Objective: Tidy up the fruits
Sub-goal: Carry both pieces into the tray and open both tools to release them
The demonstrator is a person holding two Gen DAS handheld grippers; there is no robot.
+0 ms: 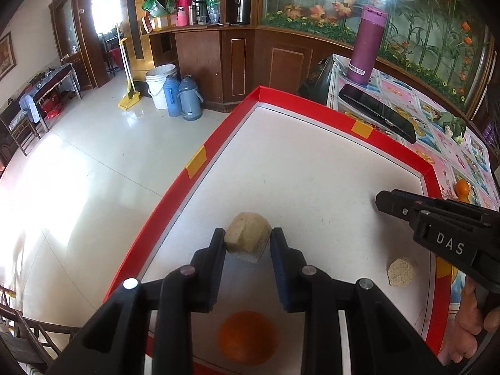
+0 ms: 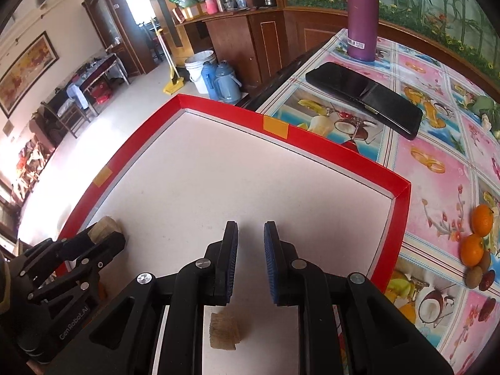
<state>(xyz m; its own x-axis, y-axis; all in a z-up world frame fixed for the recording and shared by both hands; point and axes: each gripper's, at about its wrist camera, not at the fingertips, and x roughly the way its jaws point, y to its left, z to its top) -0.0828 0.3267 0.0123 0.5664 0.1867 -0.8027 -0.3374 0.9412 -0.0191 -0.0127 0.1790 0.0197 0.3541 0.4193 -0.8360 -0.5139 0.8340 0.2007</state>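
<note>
My left gripper [image 1: 248, 237] is shut on a beige peeled coconut [image 1: 247, 240] and holds it over the white floor of a red-rimmed tray [image 1: 200, 159]. An orange [image 1: 247, 337] lies in the tray under the left gripper. A second beige coconut piece [image 1: 401, 271] lies in the tray at the right; it shows under my right gripper in the right wrist view [image 2: 224, 331]. My right gripper [image 2: 251, 234] is open and empty above the tray [image 2: 403, 206]. Two oranges [image 2: 478, 234], a kiwi [image 2: 474, 276] and dark red fruits lie on the tablecloth at the right.
A purple bottle [image 2: 362, 12] and a black phone case [image 2: 364, 98] stand on the flowered tablecloth behind the tray. A green vegetable [image 2: 487, 109] lies at the far right. The table's left edge drops to a tiled floor with a bucket and flasks [image 1: 175, 93].
</note>
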